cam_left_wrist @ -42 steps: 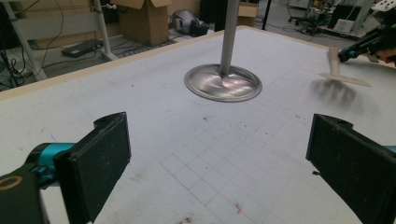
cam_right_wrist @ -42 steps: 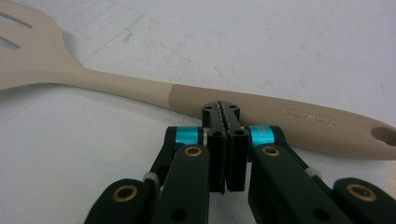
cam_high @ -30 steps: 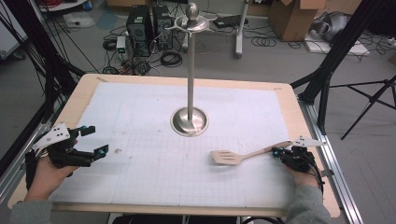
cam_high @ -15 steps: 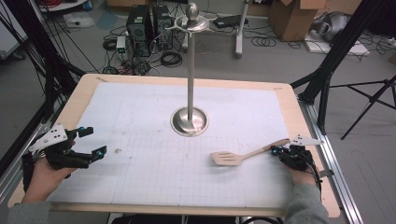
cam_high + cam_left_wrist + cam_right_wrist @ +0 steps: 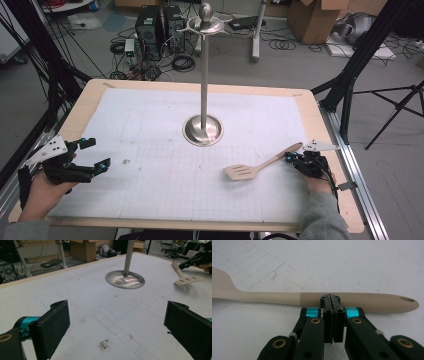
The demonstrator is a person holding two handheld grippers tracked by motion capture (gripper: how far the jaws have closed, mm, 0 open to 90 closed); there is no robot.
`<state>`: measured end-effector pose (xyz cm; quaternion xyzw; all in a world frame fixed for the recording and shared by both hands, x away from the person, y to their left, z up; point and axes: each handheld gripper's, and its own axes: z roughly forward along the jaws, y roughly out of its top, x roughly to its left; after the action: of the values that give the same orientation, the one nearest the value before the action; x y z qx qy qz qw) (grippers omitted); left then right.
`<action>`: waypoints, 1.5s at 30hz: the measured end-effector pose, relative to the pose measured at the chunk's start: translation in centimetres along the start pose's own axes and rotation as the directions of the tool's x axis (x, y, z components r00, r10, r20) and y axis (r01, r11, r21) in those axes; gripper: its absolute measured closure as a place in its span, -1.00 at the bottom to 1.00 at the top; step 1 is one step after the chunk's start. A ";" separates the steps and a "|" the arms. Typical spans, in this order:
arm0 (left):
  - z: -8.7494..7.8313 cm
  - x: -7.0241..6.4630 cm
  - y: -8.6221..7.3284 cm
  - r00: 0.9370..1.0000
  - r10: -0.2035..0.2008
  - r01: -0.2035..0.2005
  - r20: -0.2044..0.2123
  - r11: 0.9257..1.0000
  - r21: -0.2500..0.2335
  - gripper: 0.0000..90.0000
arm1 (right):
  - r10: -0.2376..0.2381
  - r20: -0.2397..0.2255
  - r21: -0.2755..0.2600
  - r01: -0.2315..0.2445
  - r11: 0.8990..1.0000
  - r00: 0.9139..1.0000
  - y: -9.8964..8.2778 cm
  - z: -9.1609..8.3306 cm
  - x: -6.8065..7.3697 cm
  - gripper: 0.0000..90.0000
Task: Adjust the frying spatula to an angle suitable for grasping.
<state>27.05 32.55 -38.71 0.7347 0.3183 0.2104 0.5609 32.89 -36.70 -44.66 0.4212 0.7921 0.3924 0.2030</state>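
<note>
A pale wooden slotted spatula (image 5: 257, 166) lies flat on the white gridded mat, right of centre, its handle pointing to the right edge. My right gripper (image 5: 291, 157) sits at that handle end. In the right gripper view its jaws are pressed together with nothing between them, and their tips (image 5: 330, 299) touch or nearly touch the near side of the spatula handle (image 5: 274, 297). My left gripper (image 5: 97, 154) rests low at the mat's left side, open wide, with bare mat between its jaws (image 5: 117, 327). The left gripper view shows the spatula (image 5: 186, 280) far off.
A tall metal stand with a round base (image 5: 202, 131) and a hooked top (image 5: 205, 24) rises from the middle of the mat; its base (image 5: 125, 280) lies ahead of the left gripper. The wooden table edge (image 5: 320, 125) frames the mat. Small dirt specks (image 5: 105, 344) mark the mat.
</note>
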 end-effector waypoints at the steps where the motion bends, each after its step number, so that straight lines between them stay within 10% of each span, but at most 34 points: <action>1: -0.2 0.0 0.0 1.000 0.003 -0.004 -0.005 1.000 -0.002 -0.85 | -0.008 0.002 -0.002 0.008 1.000 1.000 0.1 0.1 0.0 1.00; 16: -0.7 0.0 -0.2 1.000 -0.002 0.002 -0.016 1.000 -0.005 -0.85 | -0.046 0.031 -0.002 0.046 0.999 0.998 1.3 1.7 0.9 1.00; 21: -0.5 0.1 -0.2 1.000 -0.002 0.002 -0.011 1.000 -0.004 -0.85 | -0.010 -0.018 -0.094 0.009 0.996 1.000 1.7 0.9 1.3 1.00; 29: -0.5 0.1 -0.3 1.000 -0.005 0.005 -0.013 1.000 -0.001 -0.85 | -0.039 -0.088 -0.080 0.032 0.996 0.995 2.3 1.3 2.5 1.00; 45: -0.9 0.2 -0.5 1.000 -0.011 0.011 -0.017 1.000 0.000 -0.85 | -0.186 -0.245 -0.037 0.183 0.982 0.951 4.3 3.8 6.3 1.00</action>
<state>26.53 33.37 -38.92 0.7311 0.3270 0.2138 0.5594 34.00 -28.28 -43.53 0.2917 0.8444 0.4266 0.1411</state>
